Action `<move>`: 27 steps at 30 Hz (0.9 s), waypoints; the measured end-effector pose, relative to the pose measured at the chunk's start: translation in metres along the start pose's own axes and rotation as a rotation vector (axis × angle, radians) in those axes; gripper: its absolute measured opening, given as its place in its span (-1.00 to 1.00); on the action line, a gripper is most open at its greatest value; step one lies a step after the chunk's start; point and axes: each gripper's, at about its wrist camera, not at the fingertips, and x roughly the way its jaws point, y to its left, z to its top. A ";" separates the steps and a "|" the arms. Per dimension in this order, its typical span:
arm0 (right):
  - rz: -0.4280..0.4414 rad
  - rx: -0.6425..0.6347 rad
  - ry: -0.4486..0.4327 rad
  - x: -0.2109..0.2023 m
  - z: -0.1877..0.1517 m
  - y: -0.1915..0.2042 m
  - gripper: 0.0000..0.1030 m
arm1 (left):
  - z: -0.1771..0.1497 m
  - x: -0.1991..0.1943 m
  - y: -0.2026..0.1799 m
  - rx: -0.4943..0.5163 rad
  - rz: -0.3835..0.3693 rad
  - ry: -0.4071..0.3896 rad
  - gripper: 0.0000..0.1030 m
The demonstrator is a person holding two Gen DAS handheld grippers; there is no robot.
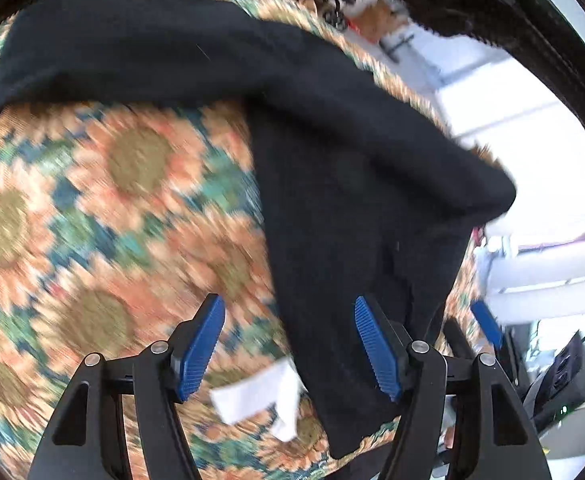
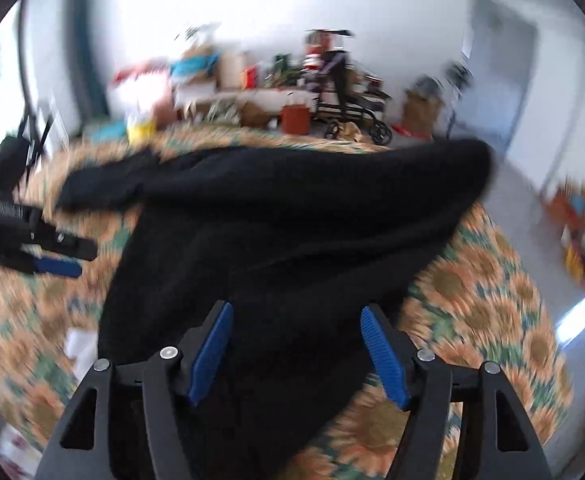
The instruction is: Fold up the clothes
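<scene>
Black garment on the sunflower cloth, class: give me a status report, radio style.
Left gripper open, empty. Right gripper open, over the garment. Garment unfolded, rumpled on the cloth. White tag beside its hem; nothing blocking.

I see a table (image 1: 104, 208) covered in a sunflower-print cloth (image 2: 488, 312). A black garment (image 1: 332, 208) lies rumpled across it, one long part reaching toward the far side. A small white tag (image 1: 260, 400) lies on the cloth just beside the garment's near edge.
</scene>
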 end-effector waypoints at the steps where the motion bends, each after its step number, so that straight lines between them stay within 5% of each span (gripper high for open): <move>1: -0.024 -0.038 0.016 0.008 0.001 0.012 0.37 | -0.005 0.006 -0.006 0.007 0.020 0.019 0.33; 6: -0.064 0.049 0.029 0.019 -0.010 0.001 0.12 | -0.019 0.015 -0.019 0.035 0.057 0.023 0.20; 9: -0.078 0.139 0.026 0.022 -0.018 -0.016 -0.53 | -0.028 0.022 -0.024 0.063 0.031 0.078 -0.31; 10: -0.082 0.169 0.026 0.022 -0.021 -0.021 -0.91 | -0.032 0.024 -0.024 0.076 0.044 0.088 -0.58; 13: -0.096 0.260 0.022 0.024 -0.029 -0.039 -0.91 | -0.040 0.019 -0.023 0.108 0.047 0.075 -0.70; 19: -0.236 0.618 -0.033 -0.052 -0.107 -0.153 -0.90 | -0.054 0.008 -0.017 0.106 0.028 0.095 -0.71; 22: -0.247 0.808 0.076 -0.045 -0.154 -0.190 -0.76 | -0.061 0.012 -0.010 0.052 0.046 0.125 -0.71; 24: -0.266 0.889 0.130 -0.041 -0.178 -0.205 -0.57 | -0.066 0.015 -0.003 0.003 -0.014 0.164 -0.59; 25: -0.239 0.922 0.105 -0.045 -0.185 -0.208 -0.22 | -0.070 0.012 0.001 -0.016 -0.055 0.163 -0.35; 27: -0.199 0.962 0.057 -0.053 -0.196 -0.213 -0.06 | -0.075 0.008 0.002 -0.038 -0.122 0.164 0.17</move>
